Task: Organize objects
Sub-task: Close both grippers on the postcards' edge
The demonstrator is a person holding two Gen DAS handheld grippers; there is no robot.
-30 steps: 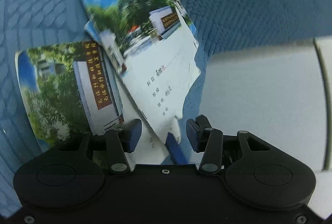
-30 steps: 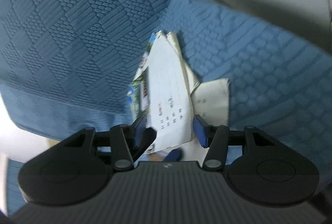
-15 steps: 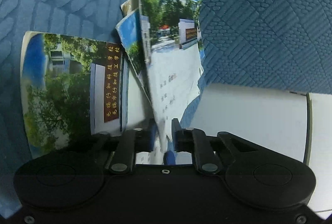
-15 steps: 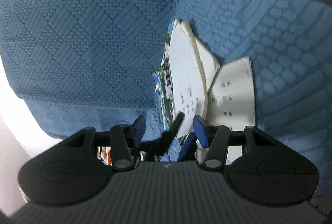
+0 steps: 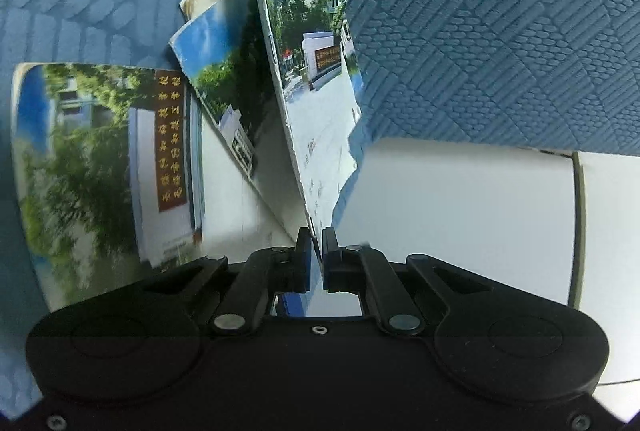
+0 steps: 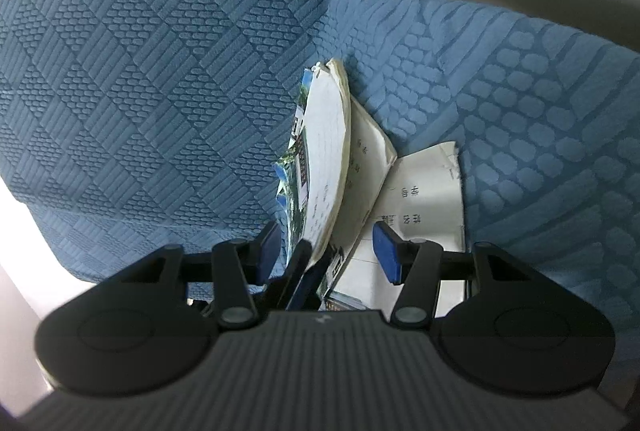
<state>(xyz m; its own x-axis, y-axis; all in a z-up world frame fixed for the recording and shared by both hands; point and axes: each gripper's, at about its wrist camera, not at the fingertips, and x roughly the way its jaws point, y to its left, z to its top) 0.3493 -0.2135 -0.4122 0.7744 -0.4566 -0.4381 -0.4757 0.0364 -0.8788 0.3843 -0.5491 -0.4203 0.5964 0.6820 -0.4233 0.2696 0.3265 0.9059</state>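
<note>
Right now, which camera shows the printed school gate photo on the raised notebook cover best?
The left wrist view: the raised notebook, pinched by the left gripper, shows its photo cover face-on. The right wrist view shows that notebook edge-on, mostly its white side, with only a sliver of photo.

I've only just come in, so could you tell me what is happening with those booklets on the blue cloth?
A person is sorting notebooks with two handheld grippers. The left gripper is shut on the bottom edge of a torn-cover notebook, tilting it up off the pile. Another notebook with the same school photo lies flat beside it on the blue quilted cloth. The right gripper waits open, its fingers either side of that raised notebook.
</note>
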